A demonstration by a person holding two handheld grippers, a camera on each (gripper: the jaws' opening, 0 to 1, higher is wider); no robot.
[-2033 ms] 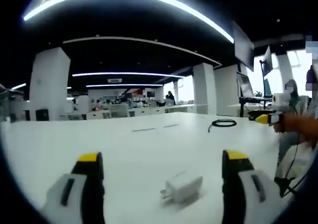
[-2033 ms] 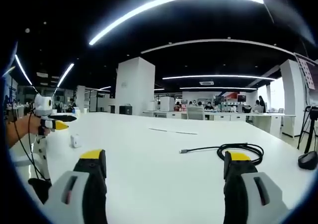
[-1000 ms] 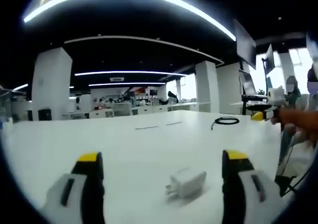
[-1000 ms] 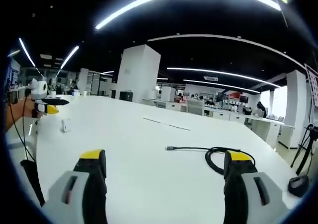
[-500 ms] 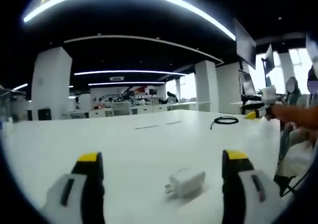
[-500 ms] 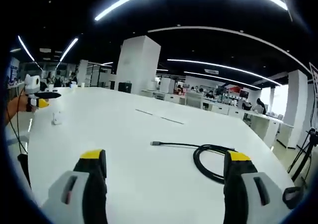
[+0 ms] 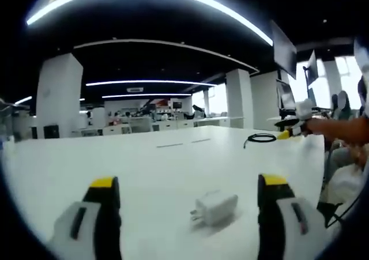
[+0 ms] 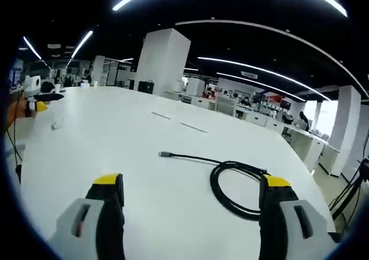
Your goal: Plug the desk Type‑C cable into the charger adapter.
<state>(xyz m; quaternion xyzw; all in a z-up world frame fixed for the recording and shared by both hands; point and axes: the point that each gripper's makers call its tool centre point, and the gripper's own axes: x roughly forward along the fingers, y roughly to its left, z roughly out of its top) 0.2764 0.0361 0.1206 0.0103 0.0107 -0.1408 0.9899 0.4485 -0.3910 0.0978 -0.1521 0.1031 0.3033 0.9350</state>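
**A:** Left gripper view first: the left gripper (image 7: 187, 193) hangs low over the white table (image 7: 138, 162), jaws spread wide with nothing between them, yellow tips up. Right in that gap lies the charger adapter (image 7: 215, 207).

**B:** How does it look?

**A:** A small white block, lying on its side, its metal prongs pointing toward the left jaw. It sits nearer the right jaw but touches neither one.

**B:** And the cable?

**A:** Far across the table, the Type-C cable (image 7: 260, 138) shows as a thin black coil, well apart from the adapter. Just beside it hovers the right gripper (image 7: 283, 134), yellow-tipped, with the person's hand (image 7: 323, 127) behind it.

**B:** The right gripper view gives it closer. The right gripper (image 8: 190, 191) also has its jaws wide apart, gripping nothing. The Type-C cable (image 8: 230, 182) is black, looped into a loose coil close by the right jaw, with one straight tail running out to the left and ending in a small metal plug. It rests flat on the table (image 8: 115, 133), untouched.

**A:** Anything at the far left?

**B:** The left gripper (image 8: 41, 101), small, and a white speck under it, the charger adapter (image 8: 57, 124).
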